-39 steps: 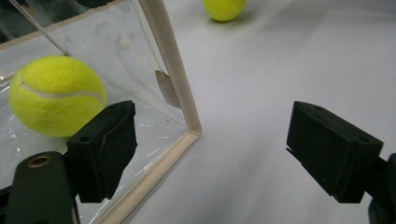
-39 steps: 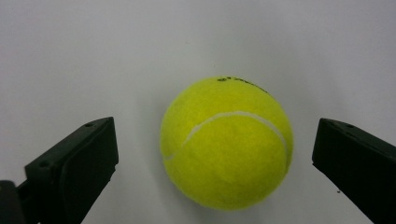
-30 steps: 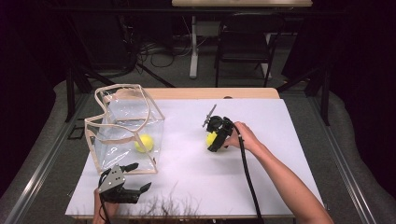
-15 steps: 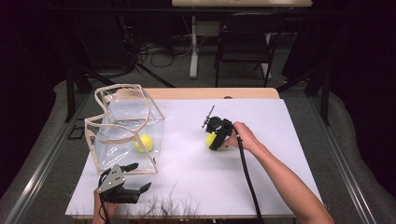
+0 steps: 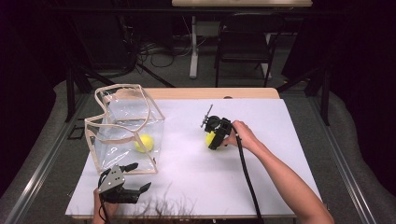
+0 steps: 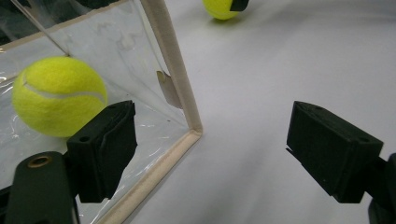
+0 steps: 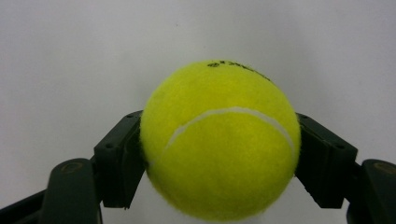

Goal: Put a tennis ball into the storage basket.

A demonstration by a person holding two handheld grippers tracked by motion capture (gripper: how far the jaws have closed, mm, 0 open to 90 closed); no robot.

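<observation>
A yellow tennis ball (image 7: 219,140) sits on the white sheet, gripped at its sides by the pads of my right gripper (image 7: 219,156). The jaws have just been closing with the ball between them. From above, that gripper (image 5: 214,140) holds the ball (image 5: 209,138) at mid-table. A second tennis ball (image 5: 144,142) lies inside a clear, beige-trimmed plastic box (image 5: 123,123) at the left. My left gripper (image 5: 141,175) stands open at the box's near corner (image 6: 187,126), with nothing between its jaws. The ball inside (image 6: 58,95) shows through the clear wall.
The white sheet (image 5: 271,121) covers the table, with bare room at the right and front. Beyond the far edge stand a dark chair (image 5: 243,42) and a white table leg (image 5: 193,46), with cables on the floor.
The right gripper's jaws have closed in on the tennis ball. Neither hand has shifted, and the box and its ball lie as before.
</observation>
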